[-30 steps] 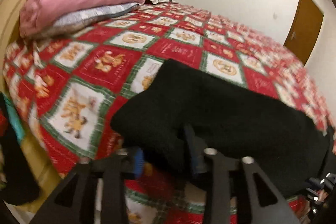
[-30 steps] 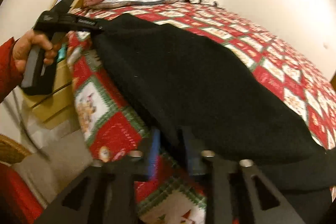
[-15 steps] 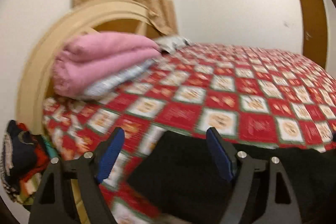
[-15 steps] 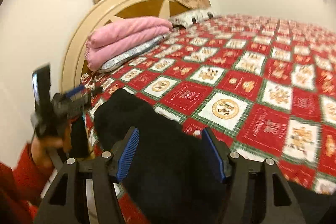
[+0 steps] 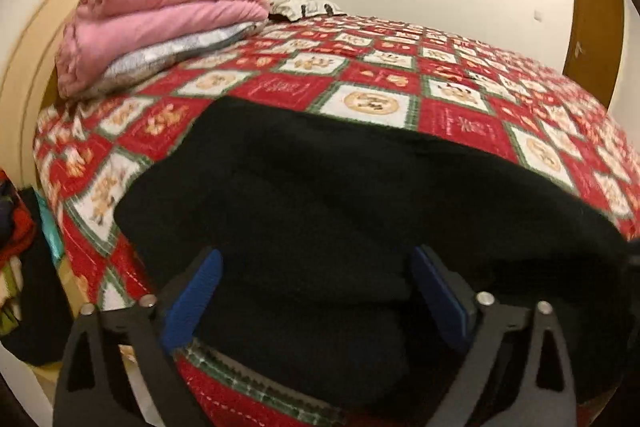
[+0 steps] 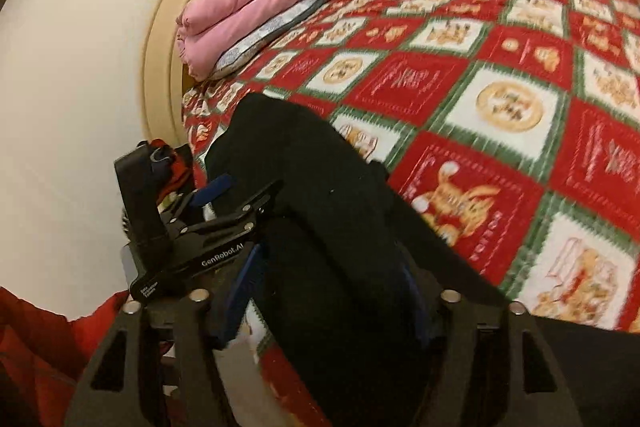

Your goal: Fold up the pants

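Note:
Black pants [image 5: 340, 195] lie bunched on the near edge of a bed with a red, white and green patchwork quilt [image 5: 460, 123]. My left gripper [image 5: 314, 291] hovers over their near fold. Its blue pads [image 5: 192, 299] stand wide apart and are still opening, without touching the cloth. In the right wrist view the pants [image 6: 320, 187] run down between my right gripper's [image 6: 330, 291] blue pads, which are opening and not pinching the cloth. The left gripper [image 6: 240, 193] shows there too, open at the pants' left edge.
A folded pink blanket [image 5: 160, 23] on a grey pillow rests against the cream headboard [image 5: 24, 79] at the back left. A brown door [image 5: 596, 27] is at the far right. Clothes [image 5: 16, 227] are piled beside the bed. A red sleeve [image 6: 36, 339] is at lower left.
Both grippers were shut on the pants' near edge a second ago; both have let go and opened wide. The pants have settled on the quilt.

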`<action>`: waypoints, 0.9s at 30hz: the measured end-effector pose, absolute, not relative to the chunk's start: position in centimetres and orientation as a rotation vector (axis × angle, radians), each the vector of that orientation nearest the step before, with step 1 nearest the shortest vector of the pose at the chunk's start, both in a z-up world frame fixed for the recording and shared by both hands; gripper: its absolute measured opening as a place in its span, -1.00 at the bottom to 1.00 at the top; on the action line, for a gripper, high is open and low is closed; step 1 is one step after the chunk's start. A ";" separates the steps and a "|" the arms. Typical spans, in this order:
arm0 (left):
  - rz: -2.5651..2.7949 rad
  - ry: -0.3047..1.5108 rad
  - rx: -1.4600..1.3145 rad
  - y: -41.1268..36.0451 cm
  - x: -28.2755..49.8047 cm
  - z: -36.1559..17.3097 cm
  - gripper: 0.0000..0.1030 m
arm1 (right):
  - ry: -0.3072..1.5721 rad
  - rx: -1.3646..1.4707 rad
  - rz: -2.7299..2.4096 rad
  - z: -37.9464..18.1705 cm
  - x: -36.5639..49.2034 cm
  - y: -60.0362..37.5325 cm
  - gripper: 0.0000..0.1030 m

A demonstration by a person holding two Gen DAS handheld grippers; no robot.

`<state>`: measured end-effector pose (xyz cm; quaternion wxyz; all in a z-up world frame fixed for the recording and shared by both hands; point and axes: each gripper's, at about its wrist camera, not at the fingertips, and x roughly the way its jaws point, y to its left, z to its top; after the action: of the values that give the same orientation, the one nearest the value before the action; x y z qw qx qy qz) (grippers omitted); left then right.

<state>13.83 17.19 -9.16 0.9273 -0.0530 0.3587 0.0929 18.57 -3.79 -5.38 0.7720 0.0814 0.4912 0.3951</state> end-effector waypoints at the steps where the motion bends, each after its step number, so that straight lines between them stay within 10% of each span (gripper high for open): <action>1: 0.188 0.731 -0.110 17.2 13.7 -9.2 0.93 | 1.074 0.183 0.855 -5.7 18.9 -3.7 0.36; 14: 0.205 0.718 -0.051 16.5 13.6 -9.3 0.94 | 1.073 0.430 0.885 -5.2 26.3 -1.4 0.40; 27: 0.199 0.724 -0.071 16.7 13.7 -9.4 0.96 | 0.876 0.504 0.072 -0.9 21.7 -24.4 0.37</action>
<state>13.74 16.70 -9.40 0.9297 -0.0348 0.3535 0.0973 21.67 -24.37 -0.94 0.8743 0.2414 0.4196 0.0345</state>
